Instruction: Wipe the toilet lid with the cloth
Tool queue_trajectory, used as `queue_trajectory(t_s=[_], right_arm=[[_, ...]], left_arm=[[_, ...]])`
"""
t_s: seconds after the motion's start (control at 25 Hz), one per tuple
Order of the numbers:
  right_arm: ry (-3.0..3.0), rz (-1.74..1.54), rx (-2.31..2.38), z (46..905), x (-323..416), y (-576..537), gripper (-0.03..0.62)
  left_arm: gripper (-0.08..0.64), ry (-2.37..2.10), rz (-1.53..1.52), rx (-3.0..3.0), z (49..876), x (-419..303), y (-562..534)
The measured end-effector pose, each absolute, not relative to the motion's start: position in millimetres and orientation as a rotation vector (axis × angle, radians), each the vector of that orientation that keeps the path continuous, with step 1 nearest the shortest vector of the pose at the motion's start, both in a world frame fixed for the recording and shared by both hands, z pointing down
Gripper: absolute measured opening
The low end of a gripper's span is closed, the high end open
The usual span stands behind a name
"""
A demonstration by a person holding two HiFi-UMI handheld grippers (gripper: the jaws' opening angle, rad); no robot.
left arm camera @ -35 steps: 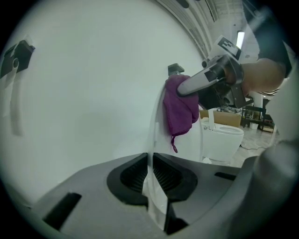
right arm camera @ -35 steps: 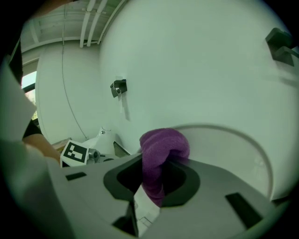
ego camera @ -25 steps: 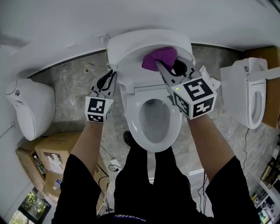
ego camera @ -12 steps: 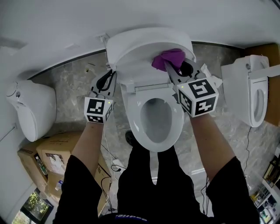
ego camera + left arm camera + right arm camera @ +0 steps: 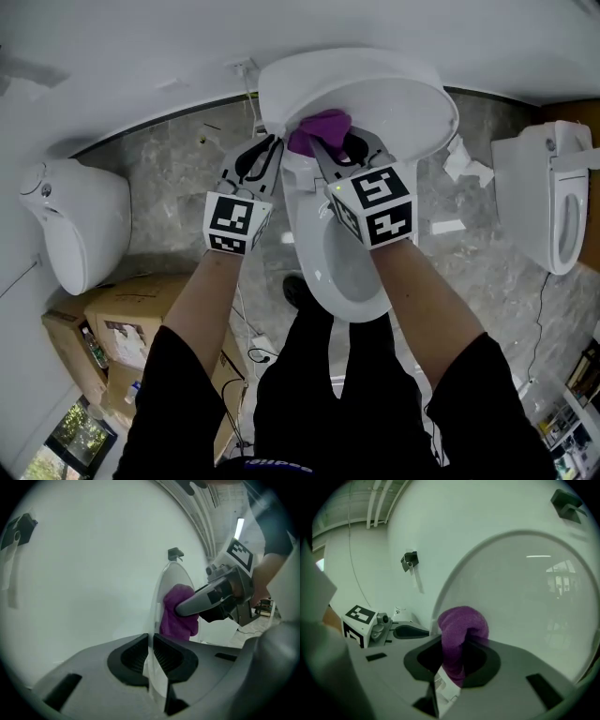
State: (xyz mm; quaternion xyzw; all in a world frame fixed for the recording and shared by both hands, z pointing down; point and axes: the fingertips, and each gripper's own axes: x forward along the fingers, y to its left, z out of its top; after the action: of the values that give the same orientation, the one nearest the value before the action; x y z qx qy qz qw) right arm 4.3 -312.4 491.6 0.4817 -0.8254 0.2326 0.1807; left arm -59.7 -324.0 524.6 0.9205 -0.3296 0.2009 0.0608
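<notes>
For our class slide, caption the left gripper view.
Left gripper grips the lid edge; right gripper presses purple cloth against it.

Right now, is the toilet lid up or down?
Up: the lid stands raised above the open seat, left gripper clamping its edge.

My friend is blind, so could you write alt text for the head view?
Seen from above, a person's right gripper holds a purple cloth against a raised white toilet lid, while the left gripper clamps the lid's left edge.
</notes>
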Motion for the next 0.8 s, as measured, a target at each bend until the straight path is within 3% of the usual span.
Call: queue_trajectory(t_s=[0.28,0.8], right_arm=[[-2.359,0.62,1.326,500.1,1.3,-310.3,0.071],[-2.207,0.62,1.41,531.3,144.4,-287.1,0.071]], left_arm=[[0.048,-1.012,0.593,2.784,524.0,-63.6,-324.3],[0.048,-1.171,0.605,2.703,524.7,-68.9,-323.7]])
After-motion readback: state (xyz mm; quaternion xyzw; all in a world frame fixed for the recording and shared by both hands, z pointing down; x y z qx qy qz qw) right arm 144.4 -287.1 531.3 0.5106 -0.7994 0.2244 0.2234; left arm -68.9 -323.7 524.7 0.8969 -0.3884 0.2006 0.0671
